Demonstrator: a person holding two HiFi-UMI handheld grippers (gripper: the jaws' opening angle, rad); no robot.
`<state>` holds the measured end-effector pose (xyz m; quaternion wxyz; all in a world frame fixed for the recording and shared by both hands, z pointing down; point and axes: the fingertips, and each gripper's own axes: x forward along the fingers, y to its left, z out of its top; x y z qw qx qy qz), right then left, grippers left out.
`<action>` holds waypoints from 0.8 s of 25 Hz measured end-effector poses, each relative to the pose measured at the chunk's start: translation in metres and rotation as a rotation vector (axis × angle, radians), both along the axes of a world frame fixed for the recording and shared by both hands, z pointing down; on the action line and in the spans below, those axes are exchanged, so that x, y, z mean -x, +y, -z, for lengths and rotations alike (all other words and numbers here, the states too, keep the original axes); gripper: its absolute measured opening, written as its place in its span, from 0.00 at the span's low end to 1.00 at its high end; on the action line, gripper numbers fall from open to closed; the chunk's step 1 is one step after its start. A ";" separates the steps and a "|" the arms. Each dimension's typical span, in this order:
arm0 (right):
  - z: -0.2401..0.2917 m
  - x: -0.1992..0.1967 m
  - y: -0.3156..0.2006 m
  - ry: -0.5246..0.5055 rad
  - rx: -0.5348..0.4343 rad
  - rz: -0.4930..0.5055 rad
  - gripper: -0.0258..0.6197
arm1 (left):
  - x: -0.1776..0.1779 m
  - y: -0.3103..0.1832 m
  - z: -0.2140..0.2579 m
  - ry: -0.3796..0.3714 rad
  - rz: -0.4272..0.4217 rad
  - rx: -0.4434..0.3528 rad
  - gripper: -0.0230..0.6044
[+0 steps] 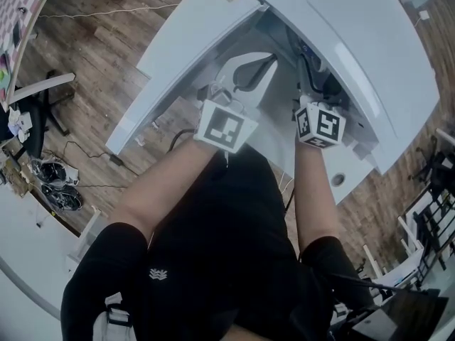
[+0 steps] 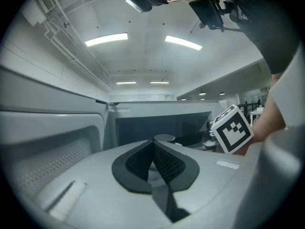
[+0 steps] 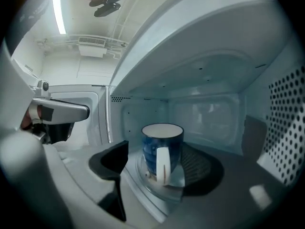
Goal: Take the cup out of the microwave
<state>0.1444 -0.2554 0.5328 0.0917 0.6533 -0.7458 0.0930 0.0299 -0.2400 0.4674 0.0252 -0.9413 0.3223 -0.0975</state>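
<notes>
A blue cup (image 3: 162, 149) with a white handle facing me stands on the glass turntable (image 3: 159, 190) inside the white microwave (image 1: 355, 41). My right gripper (image 3: 159, 168) reaches into the cavity, open, with the cup between its dark pads (image 3: 112, 159) and a gap on the left side. In the head view only its marker cube (image 1: 320, 125) shows at the microwave's mouth. My left gripper (image 2: 153, 161) is shut with nothing in it and hovers before the open door (image 1: 192, 41). Over its jaws I see a cup rim (image 2: 164, 138).
The microwave door (image 2: 47, 151) swings out to the left, beside my left gripper. A perforated wall (image 3: 286, 123) bounds the cavity on the right. Wooden floor (image 1: 92, 55) with cables and a chair base lies to the left below.
</notes>
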 end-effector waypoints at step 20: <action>-0.010 -0.009 -0.026 0.021 -0.032 -0.029 0.57 | -0.012 -0.019 -0.011 0.010 0.000 0.013 0.04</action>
